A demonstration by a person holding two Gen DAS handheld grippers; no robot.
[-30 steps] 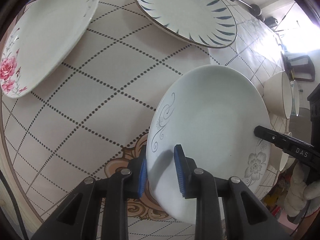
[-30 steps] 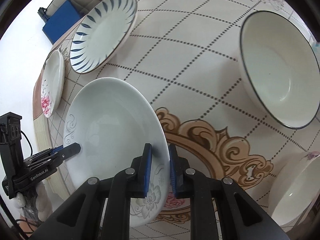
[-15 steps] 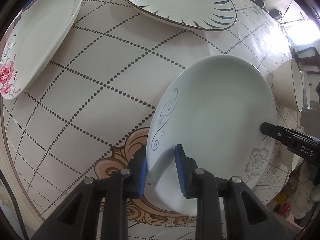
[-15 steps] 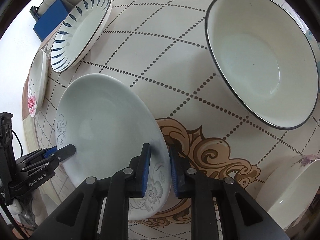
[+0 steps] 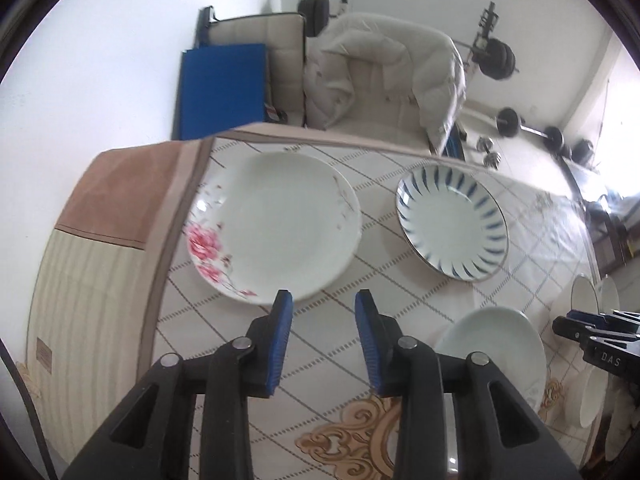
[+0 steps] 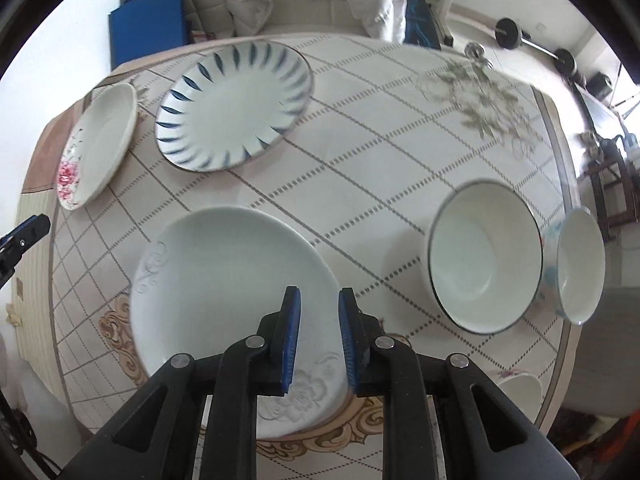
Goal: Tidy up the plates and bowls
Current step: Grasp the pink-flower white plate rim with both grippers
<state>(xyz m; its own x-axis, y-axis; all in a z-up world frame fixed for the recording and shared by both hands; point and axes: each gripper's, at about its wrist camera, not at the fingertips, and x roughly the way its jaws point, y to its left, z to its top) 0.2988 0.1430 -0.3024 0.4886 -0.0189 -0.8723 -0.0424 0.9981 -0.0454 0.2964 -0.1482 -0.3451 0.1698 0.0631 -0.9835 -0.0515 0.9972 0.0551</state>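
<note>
Tiled tablecloth (image 6: 360,152) has the pale swirl plate (image 6: 224,292) lying flat near the front edge. Both the left gripper (image 5: 323,300) and right gripper (image 6: 319,300) are opening, nothing between them. I'd clear the rim fully, then grab the rose plate (image 5: 276,224).

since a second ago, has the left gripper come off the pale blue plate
Yes. The left gripper has lifted off the pale blue plate, which lies on the table. Its jaws are opening, empty, now nearer the pink flower plate.
</note>
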